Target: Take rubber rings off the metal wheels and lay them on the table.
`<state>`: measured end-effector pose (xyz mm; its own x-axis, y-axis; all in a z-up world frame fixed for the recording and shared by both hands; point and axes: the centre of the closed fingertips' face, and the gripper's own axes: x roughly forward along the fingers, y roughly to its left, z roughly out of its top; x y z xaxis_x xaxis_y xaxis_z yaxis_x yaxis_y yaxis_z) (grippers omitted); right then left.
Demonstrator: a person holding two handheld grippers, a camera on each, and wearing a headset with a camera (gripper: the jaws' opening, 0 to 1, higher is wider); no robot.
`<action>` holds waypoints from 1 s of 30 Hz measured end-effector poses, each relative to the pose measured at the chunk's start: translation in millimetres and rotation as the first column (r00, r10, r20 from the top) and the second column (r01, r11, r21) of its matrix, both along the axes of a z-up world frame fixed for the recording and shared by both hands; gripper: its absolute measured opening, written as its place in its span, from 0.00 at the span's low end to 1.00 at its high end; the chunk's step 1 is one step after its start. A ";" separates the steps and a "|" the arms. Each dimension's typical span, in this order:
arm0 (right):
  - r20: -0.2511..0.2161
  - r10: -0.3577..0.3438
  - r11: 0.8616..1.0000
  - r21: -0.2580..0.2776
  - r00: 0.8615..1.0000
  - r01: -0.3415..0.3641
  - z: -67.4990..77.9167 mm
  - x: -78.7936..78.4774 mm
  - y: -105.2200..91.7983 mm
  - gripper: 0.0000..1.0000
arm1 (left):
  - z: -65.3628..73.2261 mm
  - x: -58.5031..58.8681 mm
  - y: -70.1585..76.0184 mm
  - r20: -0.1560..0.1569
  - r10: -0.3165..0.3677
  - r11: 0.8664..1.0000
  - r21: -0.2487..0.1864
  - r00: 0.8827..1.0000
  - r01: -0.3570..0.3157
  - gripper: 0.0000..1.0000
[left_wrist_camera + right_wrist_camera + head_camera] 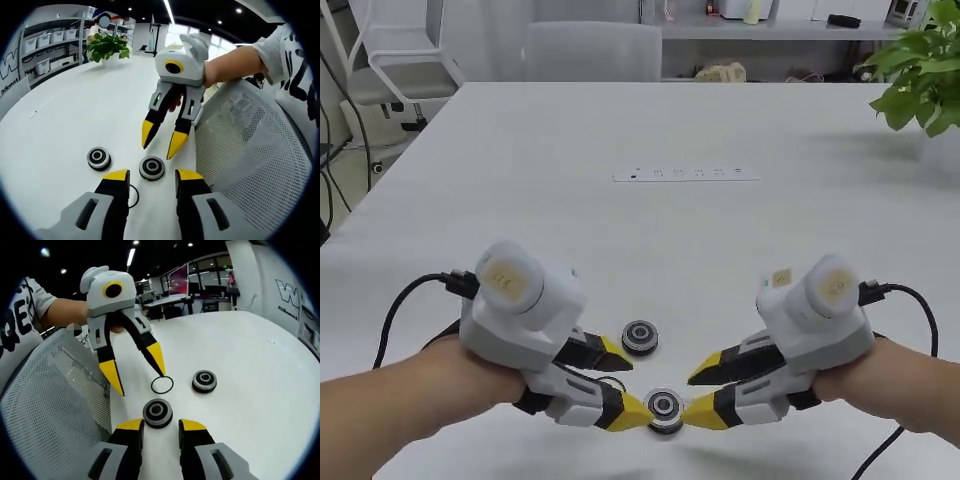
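Two small metal wheels lie on the white table. The near wheel sits at the front edge, flanked by the lower fingertips of both grippers. The far wheel has a dark band around its rim. A loose black rubber ring lies flat on the table beside the near wheel, just under one left fingertip. My left gripper is open with nothing held. My right gripper is open too, facing it.
A flush socket strip is set in the table's middle. A potted plant stands at the far right corner and chairs at the far edge. A grey mesh chair back is close behind the front edge.
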<state>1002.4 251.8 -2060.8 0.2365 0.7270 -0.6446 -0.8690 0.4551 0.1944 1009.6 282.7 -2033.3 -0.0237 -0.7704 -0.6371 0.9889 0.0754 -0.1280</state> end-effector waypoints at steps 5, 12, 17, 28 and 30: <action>-0.002 0.020 1.000 -0.011 1.000 -0.020 -4.4 -3.6 1.0 0.25 | -4.4 -2.2 -2.8 -0.004 -0.012 1.000 0.013 1.000 0.012 0.32; -0.006 0.025 1.000 -0.013 1.000 -0.026 -6.6 -4.6 2.0 0.25 | -10.5 -5.3 -7.6 -0.014 -0.024 0.999 0.025 1.000 0.025 0.31; -0.010 0.025 1.000 -0.012 1.000 -0.026 -8.1 -5.0 1.9 0.25 | -12.5 -7.9 -11.2 -0.020 -0.035 0.999 0.028 0.999 0.035 0.30; -0.012 0.027 1.000 -0.013 1.000 -0.027 -9.6 -5.6 2.1 0.25 | -19.5 -10.5 -16.4 -0.042 -0.044 0.998 0.040 0.998 0.045 0.25; -0.013 0.027 1.000 -0.014 1.000 -0.027 -10.0 -5.6 1.9 0.25 | -21.0 -11.0 -16.8 -0.041 -0.046 0.998 0.045 0.998 0.048 0.25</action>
<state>996.8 253.7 -2070.8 0.2085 0.7242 -0.6573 -0.8786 0.4339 0.1994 998.6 266.0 -2054.3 -0.0856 -0.7381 -0.6693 0.9857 0.0352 -0.1649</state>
